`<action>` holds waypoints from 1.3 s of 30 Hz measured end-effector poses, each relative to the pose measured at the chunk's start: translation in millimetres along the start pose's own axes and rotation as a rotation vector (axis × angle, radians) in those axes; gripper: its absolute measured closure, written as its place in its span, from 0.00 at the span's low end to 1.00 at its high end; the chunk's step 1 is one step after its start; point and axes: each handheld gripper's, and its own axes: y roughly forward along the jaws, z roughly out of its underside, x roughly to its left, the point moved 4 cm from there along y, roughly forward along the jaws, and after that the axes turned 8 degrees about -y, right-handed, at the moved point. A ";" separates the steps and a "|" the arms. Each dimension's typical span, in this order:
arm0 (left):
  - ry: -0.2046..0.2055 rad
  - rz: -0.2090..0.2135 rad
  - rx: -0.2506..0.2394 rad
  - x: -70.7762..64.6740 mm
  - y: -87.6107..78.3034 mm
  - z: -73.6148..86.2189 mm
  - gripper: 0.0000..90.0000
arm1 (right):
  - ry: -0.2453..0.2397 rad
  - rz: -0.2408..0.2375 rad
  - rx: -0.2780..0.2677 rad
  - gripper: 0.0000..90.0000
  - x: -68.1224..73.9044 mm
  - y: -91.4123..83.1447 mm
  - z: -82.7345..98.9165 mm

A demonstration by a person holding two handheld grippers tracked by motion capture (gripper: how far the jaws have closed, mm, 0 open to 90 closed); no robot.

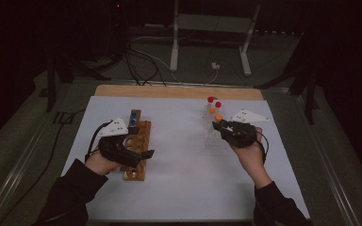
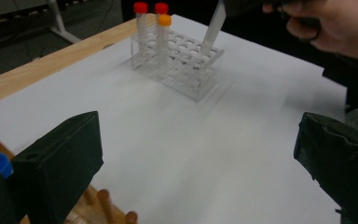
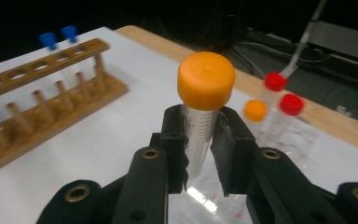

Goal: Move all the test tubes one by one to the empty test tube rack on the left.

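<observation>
My right gripper (image 3: 200,135) is shut on a clear tube with an orange cap (image 3: 206,81), held upright above the clear plastic rack (image 3: 291,137). In the high view this right gripper (image 1: 221,125) sits at the rack's near right side (image 1: 213,139). Two red-capped tubes (image 2: 140,7) and one orange-capped tube (image 2: 164,19) stand in the rack's far end. My left gripper (image 1: 140,140) hovers over the wooden rack (image 1: 139,165), jaws wide open and empty. Two blue-capped tubes (image 1: 133,118) stand in the wooden rack's far end, beside the left gripper (image 2: 196,163).
A white sheet (image 1: 184,179) covers the table, with a bare wooden strip (image 1: 169,91) along the far edge. Between the two racks the sheet is bare. Cables (image 1: 141,61) and a metal stand (image 1: 174,37) lie on the floor beyond the table.
</observation>
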 end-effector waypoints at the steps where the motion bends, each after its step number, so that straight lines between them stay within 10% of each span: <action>1: 0.002 0.003 -0.002 -1.0 0.5 -0.9 0.02 | -0.001 -0.011 0.000 0.84 4.2 -0.2 0.7; 21: 0.050 0.082 0.019 -26.5 31.2 -14.2 0.06 | -0.066 -0.200 0.024 0.84 80.2 6.3 20.6; 39: 0.144 0.166 0.043 -60.3 62.5 -21.4 0.47 | -0.105 -0.266 0.021 0.84 103.7 7.1 16.8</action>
